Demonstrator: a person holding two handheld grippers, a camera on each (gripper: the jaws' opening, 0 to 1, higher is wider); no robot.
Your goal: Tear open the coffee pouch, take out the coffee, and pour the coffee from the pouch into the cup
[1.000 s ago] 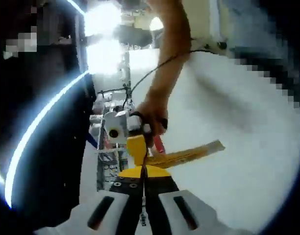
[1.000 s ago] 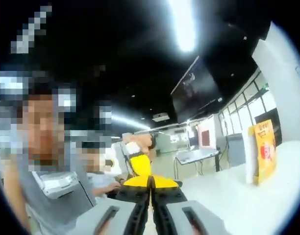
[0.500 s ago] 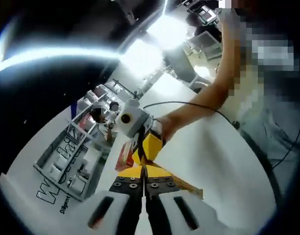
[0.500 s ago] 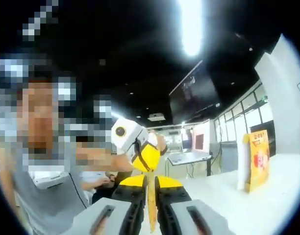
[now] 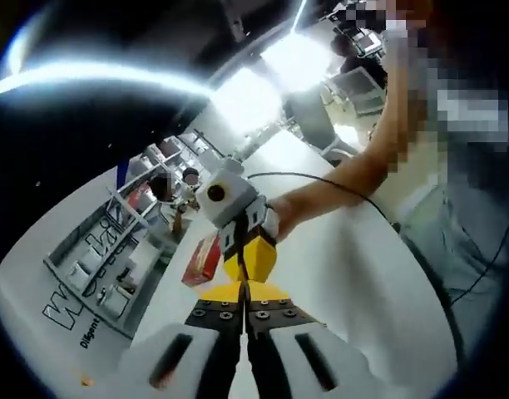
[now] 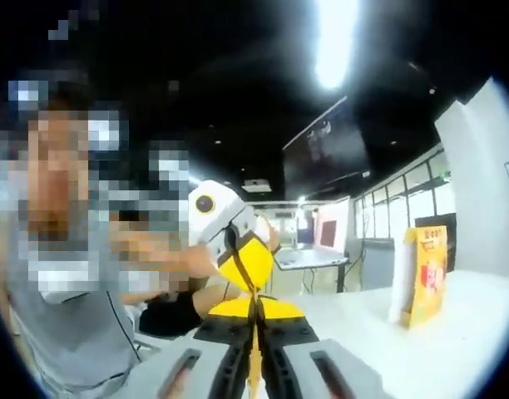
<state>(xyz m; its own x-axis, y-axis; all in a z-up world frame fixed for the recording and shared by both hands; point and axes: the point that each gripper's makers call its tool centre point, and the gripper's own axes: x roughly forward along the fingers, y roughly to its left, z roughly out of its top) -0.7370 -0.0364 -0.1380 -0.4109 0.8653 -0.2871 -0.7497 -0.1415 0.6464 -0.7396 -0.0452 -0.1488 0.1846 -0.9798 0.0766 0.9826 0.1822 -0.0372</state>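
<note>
The left gripper (image 5: 244, 293) has its two black, screw-studded jaws pressed together on the edge of the thin, flat yellow coffee pouch (image 5: 238, 291), which shows as a glossy sliver at the jaw tips. Directly beyond it, tip to tip, the right gripper (image 5: 249, 268) comes in with its yellow wedge-shaped jaw pads, its white body and a black cable trailing away across the smooth white table (image 5: 363, 283). A person's bare forearm (image 5: 346, 179) reaches in behind that gripper. Just beside the pouch, on the table, lies a red, boxy carton (image 5: 202, 259), and past it stands a grey wire-frame rack (image 5: 113, 258) with flat shelves. In the right gripper view, the right gripper (image 6: 256, 312) is likewise clamped on the pouch (image 6: 255, 370), seen edge-on as a narrow yellow strip running down between the closed black jaws. The left gripper (image 6: 248, 266) faces it from just beyond the pouch, its yellow pads rounded and glossy, held by a hand that is blurred. Well apart from the pouch, a tall, flat yellow bag (image 6: 421, 276) with red print stands upright on the table (image 6: 454, 349).
</note>
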